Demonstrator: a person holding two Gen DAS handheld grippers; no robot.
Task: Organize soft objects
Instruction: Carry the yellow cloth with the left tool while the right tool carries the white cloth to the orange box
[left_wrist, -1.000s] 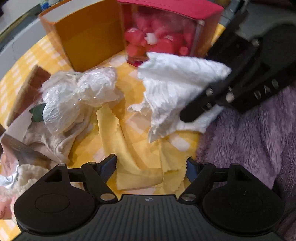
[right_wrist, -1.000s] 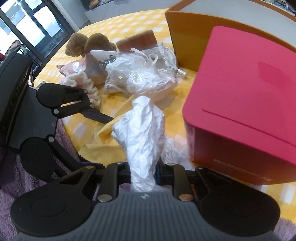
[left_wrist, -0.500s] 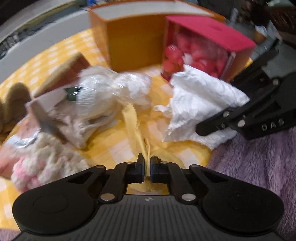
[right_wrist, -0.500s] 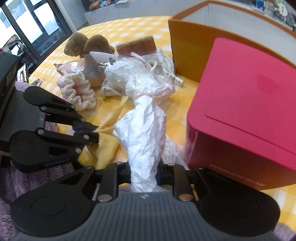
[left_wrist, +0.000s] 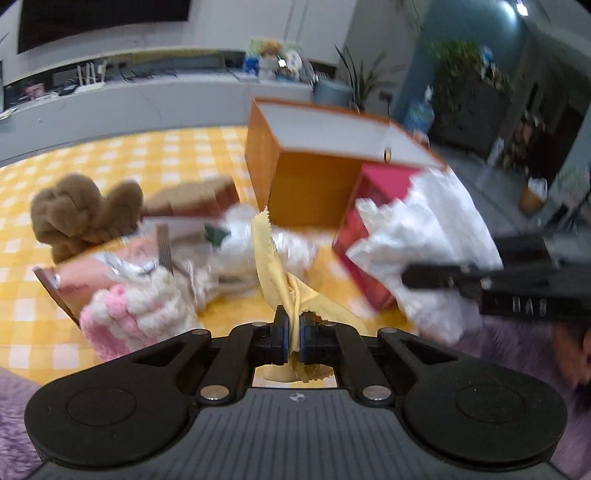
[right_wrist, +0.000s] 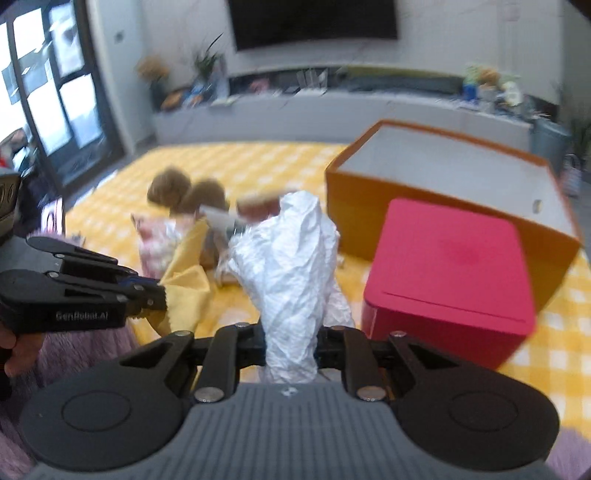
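The yellow cloth (left_wrist: 275, 266) is pinched at lower centre by the left gripper (left_wrist: 291, 332); the crumpled white wrap (right_wrist: 291, 266) is clamped by the right gripper (right_wrist: 291, 343). Both are judged lifted for transfer; carriage to the orange box (right_wrist: 454, 184), upper right, is required.

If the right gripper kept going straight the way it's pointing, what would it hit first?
Probably the clear plastic wrapping in the pile beyond the white crumpled bag that the right gripper holds; depth is unclear.
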